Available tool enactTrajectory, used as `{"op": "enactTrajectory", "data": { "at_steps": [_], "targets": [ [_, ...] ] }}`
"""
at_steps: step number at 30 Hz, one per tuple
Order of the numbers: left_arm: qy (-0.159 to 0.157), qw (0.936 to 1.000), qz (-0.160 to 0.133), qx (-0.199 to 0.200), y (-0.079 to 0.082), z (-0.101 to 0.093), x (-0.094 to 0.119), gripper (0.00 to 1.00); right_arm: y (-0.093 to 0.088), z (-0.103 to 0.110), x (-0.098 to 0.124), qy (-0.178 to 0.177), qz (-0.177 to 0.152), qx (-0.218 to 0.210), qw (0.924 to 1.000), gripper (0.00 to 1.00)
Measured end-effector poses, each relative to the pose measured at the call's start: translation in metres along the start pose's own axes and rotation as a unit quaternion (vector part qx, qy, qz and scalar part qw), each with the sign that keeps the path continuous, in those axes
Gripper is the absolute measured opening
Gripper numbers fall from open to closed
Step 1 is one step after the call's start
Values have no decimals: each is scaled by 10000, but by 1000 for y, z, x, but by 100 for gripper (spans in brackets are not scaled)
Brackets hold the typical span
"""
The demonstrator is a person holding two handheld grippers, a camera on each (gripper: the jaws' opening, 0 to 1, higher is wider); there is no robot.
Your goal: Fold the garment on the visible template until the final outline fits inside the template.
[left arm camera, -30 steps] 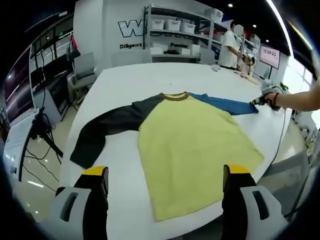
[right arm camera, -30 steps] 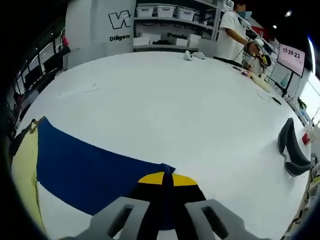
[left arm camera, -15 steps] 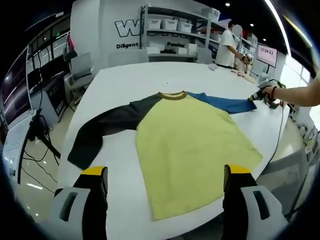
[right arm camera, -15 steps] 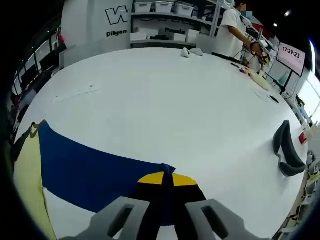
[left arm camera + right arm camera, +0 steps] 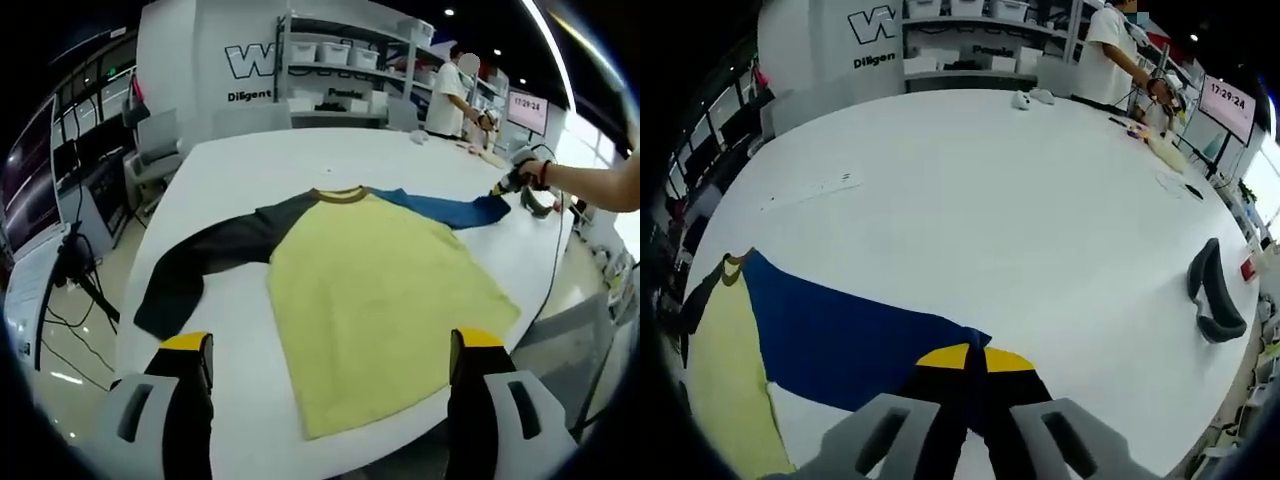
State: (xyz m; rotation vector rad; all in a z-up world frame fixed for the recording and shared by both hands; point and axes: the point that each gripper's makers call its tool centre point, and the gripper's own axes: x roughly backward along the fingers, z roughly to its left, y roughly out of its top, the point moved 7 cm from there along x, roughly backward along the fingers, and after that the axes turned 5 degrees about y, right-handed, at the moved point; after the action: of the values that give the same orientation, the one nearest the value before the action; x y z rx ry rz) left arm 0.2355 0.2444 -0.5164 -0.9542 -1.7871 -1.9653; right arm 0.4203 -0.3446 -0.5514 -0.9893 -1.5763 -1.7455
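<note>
A long-sleeved shirt lies flat on the white table (image 5: 270, 160): yellow body (image 5: 385, 290), dark sleeve (image 5: 205, 260) stretched left, blue sleeve (image 5: 440, 208) stretched right. My left gripper (image 5: 325, 360) hovers open over the shirt's hem at the near edge, with nothing between its jaws. My right gripper (image 5: 503, 186), held by a hand, is shut on the cuff of the blue sleeve (image 5: 855, 345), and the cloth is lifted slightly. In the right gripper view my right gripper (image 5: 972, 368) pinches the cuff; the yellow body (image 5: 730, 390) shows at far left.
A dark curved object (image 5: 1215, 300) lies near the table's right edge. Small items (image 5: 1030, 97) sit at the far side, where a person (image 5: 1118, 55) stands by shelves (image 5: 345, 70). Chairs (image 5: 165, 135) and a tripod (image 5: 75, 270) stand left of the table.
My right gripper has drawn the blue sleeve's cuff slightly inward toward the shirt body, lifting it. The left gripper stays open in the same place.
</note>
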Motion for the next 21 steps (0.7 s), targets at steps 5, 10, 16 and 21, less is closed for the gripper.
{"op": "enactTrajectory", "data": {
  "at_steps": [5, 10, 16, 21],
  "targets": [
    [-86, 9999, -12, -96, -1, -2, 3, 99, 11, 21, 4, 199, 91, 85, 9997, 0],
    [-158, 9997, 28, -172, -3, -4, 5, 99, 18, 59, 13, 439, 113, 163, 9988, 0],
    [-164, 9997, -57, -188, -3, -3, 6, 99, 22, 114, 22, 872, 128, 415, 9952, 0],
    [-176, 9996, -91, -190, -4, -2, 8, 99, 27, 148, 25, 1182, 29, 546, 9915, 0]
  ]
}}
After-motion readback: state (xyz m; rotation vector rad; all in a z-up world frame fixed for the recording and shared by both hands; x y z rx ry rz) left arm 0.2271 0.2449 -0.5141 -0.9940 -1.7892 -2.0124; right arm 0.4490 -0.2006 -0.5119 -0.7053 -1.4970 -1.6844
